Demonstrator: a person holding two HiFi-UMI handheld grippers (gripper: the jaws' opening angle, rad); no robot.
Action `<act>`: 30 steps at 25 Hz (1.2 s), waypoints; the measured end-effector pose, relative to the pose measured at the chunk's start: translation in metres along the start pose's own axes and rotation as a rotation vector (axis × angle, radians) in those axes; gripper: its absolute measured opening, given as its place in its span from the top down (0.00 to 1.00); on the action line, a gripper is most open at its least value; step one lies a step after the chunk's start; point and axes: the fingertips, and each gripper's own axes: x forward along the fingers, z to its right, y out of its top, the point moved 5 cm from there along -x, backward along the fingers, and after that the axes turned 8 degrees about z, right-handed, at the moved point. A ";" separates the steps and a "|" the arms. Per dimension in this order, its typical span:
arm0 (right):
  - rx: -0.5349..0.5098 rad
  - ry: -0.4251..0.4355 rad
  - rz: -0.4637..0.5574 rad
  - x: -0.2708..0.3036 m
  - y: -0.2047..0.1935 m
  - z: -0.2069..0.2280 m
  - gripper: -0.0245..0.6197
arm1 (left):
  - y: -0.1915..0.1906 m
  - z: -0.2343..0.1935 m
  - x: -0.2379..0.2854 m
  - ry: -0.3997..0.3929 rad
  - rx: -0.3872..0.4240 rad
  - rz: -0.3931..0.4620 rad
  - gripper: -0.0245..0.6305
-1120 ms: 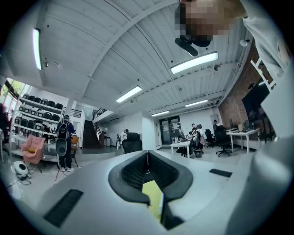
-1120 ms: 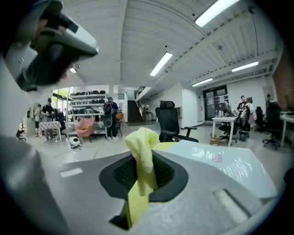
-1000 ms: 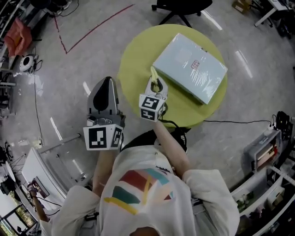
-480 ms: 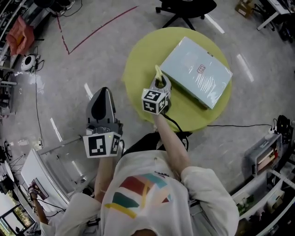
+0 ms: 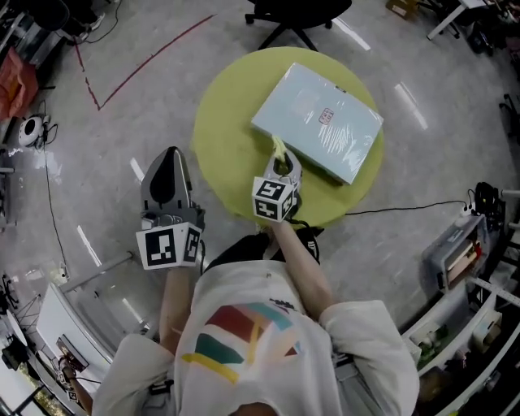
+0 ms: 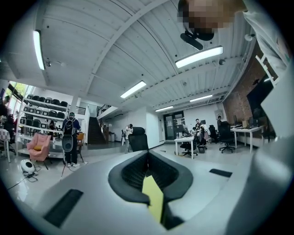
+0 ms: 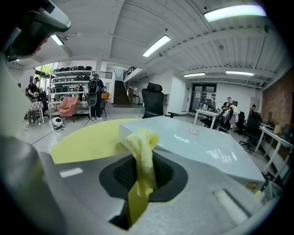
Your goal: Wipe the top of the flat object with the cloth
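Flat object (image 5: 317,122) lies on table (image 5: 223,138), cloth (image 5: 279,149) beside.

The yellow-green round table (image 5: 223,154) is one plain colour, with no pattern. On it, the pale blue flat box (image 5: 317,122) has a glossy clear wrap streaked with white glints. A small red-and-white label (image 5: 326,116) sits near its middle. The pale yellow cloth (image 7: 141,142) is a shade lighter than the table. The right gripper (image 5: 281,162) and left gripper (image 6: 147,155) are light grey with black ribbed jaw pads. Each of the 2 carries a white cube (image 5: 274,199) printed with black square markers. The grey floor (image 5: 122,106) is shiny, with a thin red line (image 5: 154,63) at the far left. The white shirt (image 5: 268,301) has 3 band colours: red, teal and yellow. The black office chair (image 5: 296,10) stands at the far side.
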 end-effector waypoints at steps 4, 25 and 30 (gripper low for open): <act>0.001 -0.036 -0.025 -0.025 -0.012 0.035 0.92 | -0.006 0.025 0.019 -0.065 -0.030 -0.004 0.94; 0.052 -0.170 -0.083 -0.130 -0.075 0.178 0.92 | -0.014 0.160 0.055 -0.278 -0.090 -0.013 0.94; 0.084 -0.121 -0.074 -0.135 -0.074 0.178 0.92 | -0.013 0.177 0.057 -0.290 -0.095 -0.001 0.94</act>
